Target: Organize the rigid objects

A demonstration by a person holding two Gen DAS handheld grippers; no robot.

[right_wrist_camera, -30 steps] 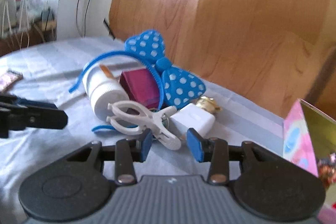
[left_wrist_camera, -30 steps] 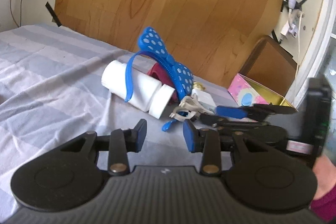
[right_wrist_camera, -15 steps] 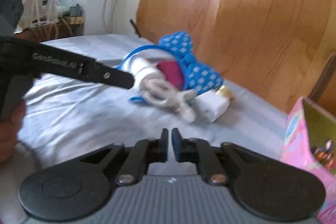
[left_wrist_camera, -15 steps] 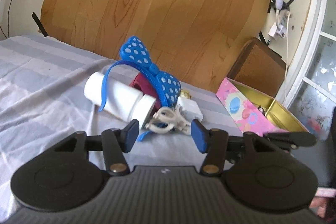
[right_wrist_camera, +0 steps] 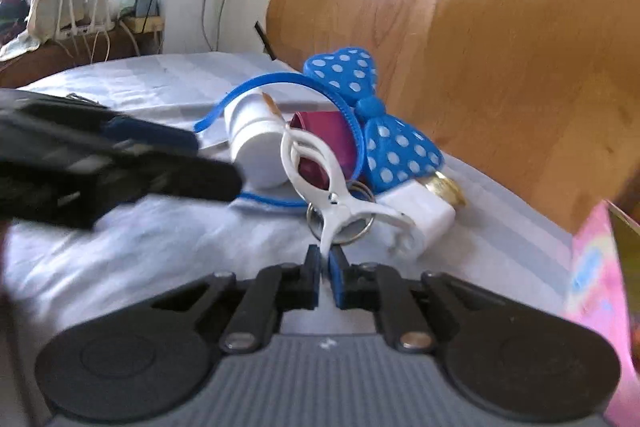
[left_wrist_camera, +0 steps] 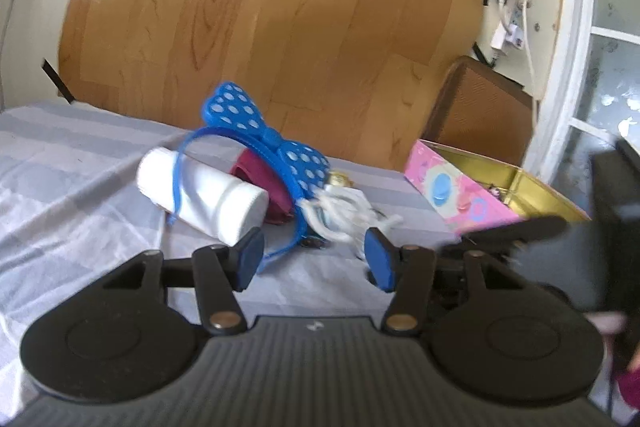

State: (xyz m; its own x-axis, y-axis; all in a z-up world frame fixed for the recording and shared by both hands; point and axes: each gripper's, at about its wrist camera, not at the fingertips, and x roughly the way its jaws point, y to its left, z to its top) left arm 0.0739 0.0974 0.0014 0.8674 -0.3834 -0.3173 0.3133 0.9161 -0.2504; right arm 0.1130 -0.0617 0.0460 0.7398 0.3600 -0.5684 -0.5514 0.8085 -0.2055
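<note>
Right gripper [right_wrist_camera: 325, 269], jaws just closed, pinching white plastic clothes peg [right_wrist_camera: 326, 187] above striped grey bedsheet [right_wrist_camera: 140, 239], beside blue polka-dot bow headband [right_wrist_camera: 372, 115]. Left gripper [left_wrist_camera: 314, 259] half-open, empty.

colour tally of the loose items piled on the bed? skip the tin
White: 3 – bottle, clothes peg, charger block
Blue: 1 – polka-dot bow headband
Maroon: 1 – box
Gold: 1 – small piece, unclear
Total: 6
</note>
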